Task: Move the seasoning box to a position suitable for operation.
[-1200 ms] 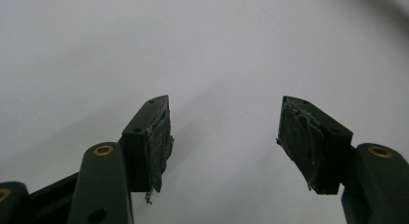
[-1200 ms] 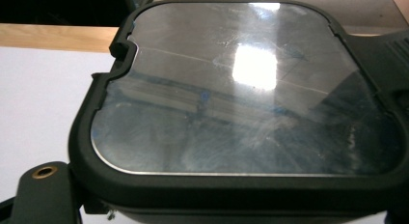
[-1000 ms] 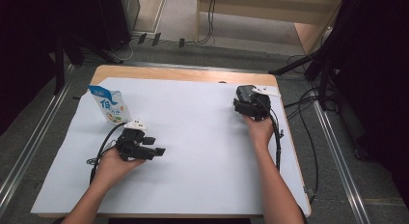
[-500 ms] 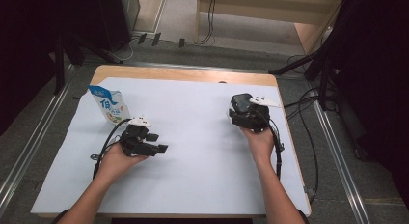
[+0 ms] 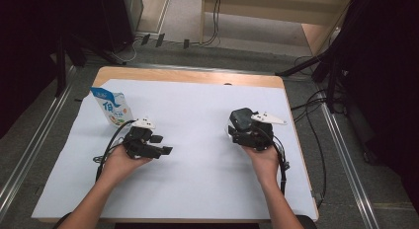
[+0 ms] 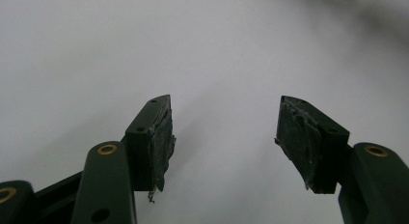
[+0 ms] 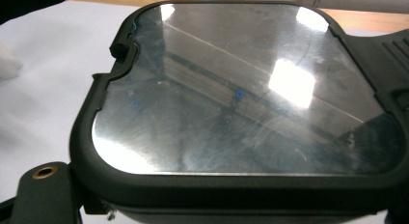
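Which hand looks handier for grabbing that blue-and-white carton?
Left. The left gripper is open, empty and near the blue-and-white carton; the right gripper, farther off, grips a black-rimmed shiny plate.

Black left gripper (image 6: 224, 142), brass screws, worn fingers (image 6: 161, 137); black cables; forearms apparently bare of sleeves.

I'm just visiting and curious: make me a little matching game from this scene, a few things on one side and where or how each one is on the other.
Things:
1. left tool
2. right tool
3. carton
4. black tray

States or places:
a. stands upright near the table's far left corner
b. open, nothing between its jaws, over the white sheet
c. glossy bottom that mirrors the lights
d. closed on a dark, rounded thing

Pairs: 1-b, 2-d, 3-a, 4-c
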`<state>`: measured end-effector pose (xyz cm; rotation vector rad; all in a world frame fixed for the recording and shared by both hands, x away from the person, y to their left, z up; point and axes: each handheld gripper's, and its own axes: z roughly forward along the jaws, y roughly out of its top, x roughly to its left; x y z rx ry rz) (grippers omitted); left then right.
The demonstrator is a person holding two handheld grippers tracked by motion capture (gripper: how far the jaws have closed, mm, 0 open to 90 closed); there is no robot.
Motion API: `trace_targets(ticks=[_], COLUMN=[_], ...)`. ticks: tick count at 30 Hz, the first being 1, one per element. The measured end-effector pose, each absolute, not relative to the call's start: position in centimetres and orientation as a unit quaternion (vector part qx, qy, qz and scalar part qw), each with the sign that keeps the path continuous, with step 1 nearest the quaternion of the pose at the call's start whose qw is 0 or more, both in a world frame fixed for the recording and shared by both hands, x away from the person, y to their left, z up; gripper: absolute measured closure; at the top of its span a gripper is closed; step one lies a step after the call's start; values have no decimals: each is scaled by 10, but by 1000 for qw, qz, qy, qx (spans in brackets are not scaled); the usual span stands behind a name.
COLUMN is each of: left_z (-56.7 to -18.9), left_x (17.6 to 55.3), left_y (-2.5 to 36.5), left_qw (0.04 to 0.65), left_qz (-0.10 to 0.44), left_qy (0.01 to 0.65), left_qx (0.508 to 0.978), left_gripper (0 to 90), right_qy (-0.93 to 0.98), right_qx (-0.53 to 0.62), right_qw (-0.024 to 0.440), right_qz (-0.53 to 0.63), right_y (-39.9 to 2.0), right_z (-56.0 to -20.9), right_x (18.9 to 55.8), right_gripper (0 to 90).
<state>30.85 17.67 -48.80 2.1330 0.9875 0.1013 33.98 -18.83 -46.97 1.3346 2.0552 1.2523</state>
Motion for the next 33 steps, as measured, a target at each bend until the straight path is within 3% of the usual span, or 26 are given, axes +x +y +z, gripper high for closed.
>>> trace_targets(ticks=[33], left_z=[-487], left_x=[287], left_y=[196], left_qw=[386], left_qz=[55], left_qy=[409], left_qx=[825], left_gripper=[383], right_qy=[789], right_qx=[393], right_qw=[137], right_qz=[452], right_y=[-116], right_z=[-483], right_x=[340], right_gripper=[156])
